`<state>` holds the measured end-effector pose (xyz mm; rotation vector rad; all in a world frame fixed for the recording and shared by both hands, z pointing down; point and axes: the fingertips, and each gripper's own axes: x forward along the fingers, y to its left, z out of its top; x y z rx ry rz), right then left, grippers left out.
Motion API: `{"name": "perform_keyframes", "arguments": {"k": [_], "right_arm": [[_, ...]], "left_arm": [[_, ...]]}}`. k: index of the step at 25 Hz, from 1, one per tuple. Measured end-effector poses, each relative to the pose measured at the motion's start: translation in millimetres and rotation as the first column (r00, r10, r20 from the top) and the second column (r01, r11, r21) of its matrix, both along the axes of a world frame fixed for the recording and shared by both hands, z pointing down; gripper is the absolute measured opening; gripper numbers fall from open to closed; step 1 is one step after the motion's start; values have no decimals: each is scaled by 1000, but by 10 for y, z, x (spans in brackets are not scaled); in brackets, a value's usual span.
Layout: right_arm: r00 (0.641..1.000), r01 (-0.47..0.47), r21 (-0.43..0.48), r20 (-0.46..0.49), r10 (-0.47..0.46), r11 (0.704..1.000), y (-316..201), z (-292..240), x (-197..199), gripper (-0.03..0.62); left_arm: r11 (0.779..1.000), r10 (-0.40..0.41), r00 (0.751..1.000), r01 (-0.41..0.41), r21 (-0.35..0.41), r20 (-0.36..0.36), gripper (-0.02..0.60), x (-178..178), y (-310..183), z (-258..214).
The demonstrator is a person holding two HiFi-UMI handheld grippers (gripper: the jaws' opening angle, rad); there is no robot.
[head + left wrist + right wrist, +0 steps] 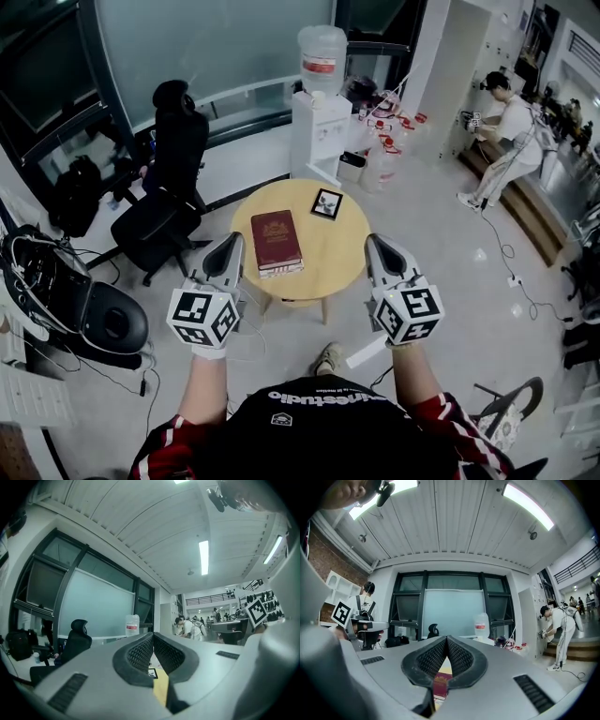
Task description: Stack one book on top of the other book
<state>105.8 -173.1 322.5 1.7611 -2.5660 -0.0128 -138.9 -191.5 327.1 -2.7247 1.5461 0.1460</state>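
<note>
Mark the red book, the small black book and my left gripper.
red book [276,239], head view, middle of its cover.
small black book [327,203], head view, middle of its cover.
left gripper [233,240], head view, tips of its shut jaws.

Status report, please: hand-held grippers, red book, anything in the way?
Left hand-held gripper shut, empty; right hand-held gripper same. Red book flat on table, untouched. Nothing blocks it.

red book [276,240] lies on round table [343,251]
</note>
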Motion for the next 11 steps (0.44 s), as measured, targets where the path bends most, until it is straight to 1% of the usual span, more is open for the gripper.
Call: {"name": "perform_keyframes", "arguments": {"k": [11], "right_arm": [[1000, -5, -1, -6, 5, 1000, 31, -27, 15, 28]], "left_arm": [[1000, -8, 1000, 8, 7, -21, 17, -30, 13, -32]]}}
